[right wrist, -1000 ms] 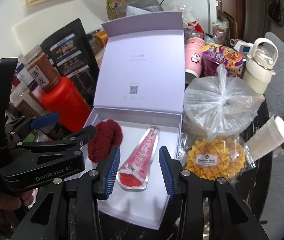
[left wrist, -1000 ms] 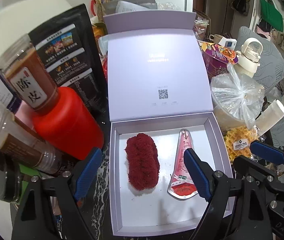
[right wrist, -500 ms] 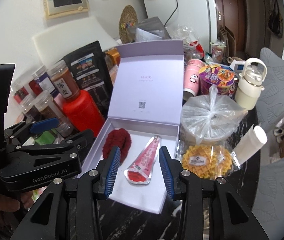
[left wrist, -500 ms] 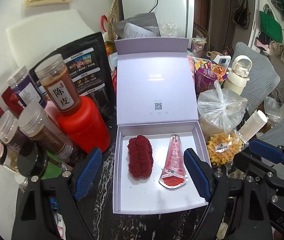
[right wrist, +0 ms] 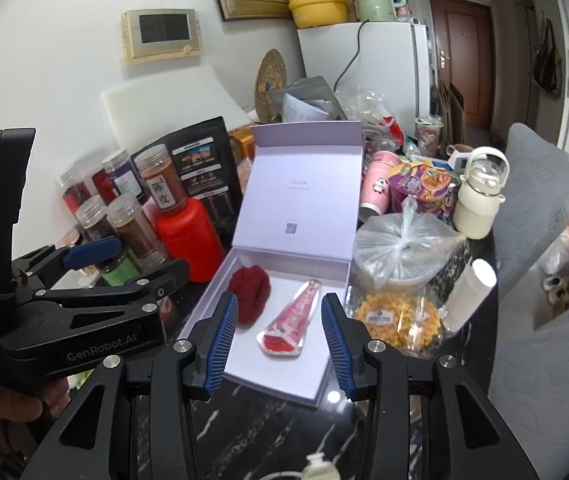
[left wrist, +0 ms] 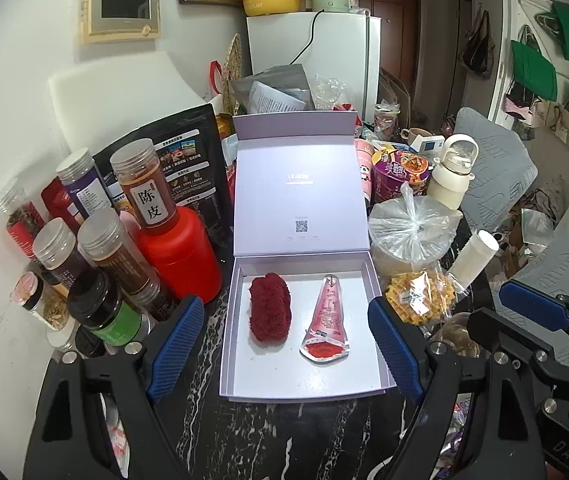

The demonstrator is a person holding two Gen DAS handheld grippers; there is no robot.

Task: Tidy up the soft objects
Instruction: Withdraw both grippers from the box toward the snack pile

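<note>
The box (left wrist: 304, 394) sits open on the dark marbled surface (left wrist: 244, 440), its lid propped upright at the back so the tray is free to reach from above and in front. Inside lie the two soft things side by side and apart: a red fluffy roll (left wrist: 269, 309) on the left half and a red pouch (left wrist: 326, 322) on the right half, narrow end toward the lid. Laid lengthwise with a bare gap between them, each can be taken or nudged without disturbing the other, and the tray still has free floor at the front.

The left hand-held gripper (left wrist: 286, 344) hangs above the box's near edge, its blue pads wide apart and nothing between them. The right hand-held gripper (right wrist: 280, 336) hovers over the same near edge, lined up with the pouch; its jaws are opening, partly apart, and they hold nothing.

Jars, a red bottle (left wrist: 182, 254), a tied plastic bag (left wrist: 408, 232) and a waffle pack (left wrist: 420, 298) crowd both sides of the box, which likely explains the approach from the front. Both items look placed; closing the lid seems the probable step left.
</note>
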